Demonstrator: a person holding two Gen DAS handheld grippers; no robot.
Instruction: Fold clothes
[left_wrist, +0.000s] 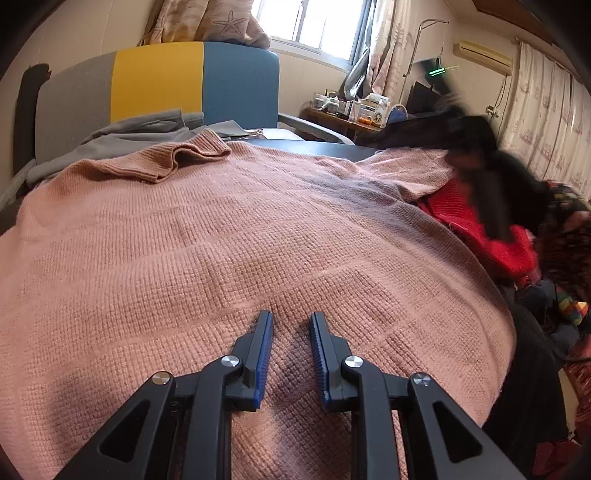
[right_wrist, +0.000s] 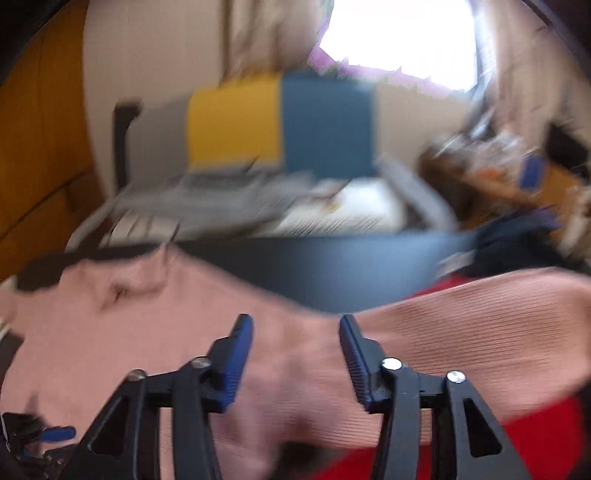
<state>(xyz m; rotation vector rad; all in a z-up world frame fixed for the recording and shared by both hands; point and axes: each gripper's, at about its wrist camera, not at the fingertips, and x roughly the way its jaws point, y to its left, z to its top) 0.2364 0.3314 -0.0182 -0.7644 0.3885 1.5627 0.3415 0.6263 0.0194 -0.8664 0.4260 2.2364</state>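
A pink knit sweater (left_wrist: 221, 229) lies spread across the dark table (left_wrist: 325, 147), with its collar at the far left. My left gripper (left_wrist: 291, 317) rests its tips on the sweater's near part. Its jaws stand a little apart, and only flat knit in shadow shows between them. In the right wrist view, which is blurred, my right gripper (right_wrist: 295, 321) hangs open over the pink sweater (right_wrist: 110, 314), near where a sleeve runs off to the right. Nothing sits between its pads. From the left wrist view the right gripper (left_wrist: 461, 147) is only a dark blur at the sweater's far right.
A red garment (left_wrist: 454, 206) lies under the sweater's right side, also seen as the red garment (right_wrist: 535, 435). A grey garment (left_wrist: 140, 133) lies behind the collar. A grey, yellow and blue chair back (left_wrist: 159, 81) stands beyond the table. A cluttered side table (left_wrist: 354, 110) is at the far right.
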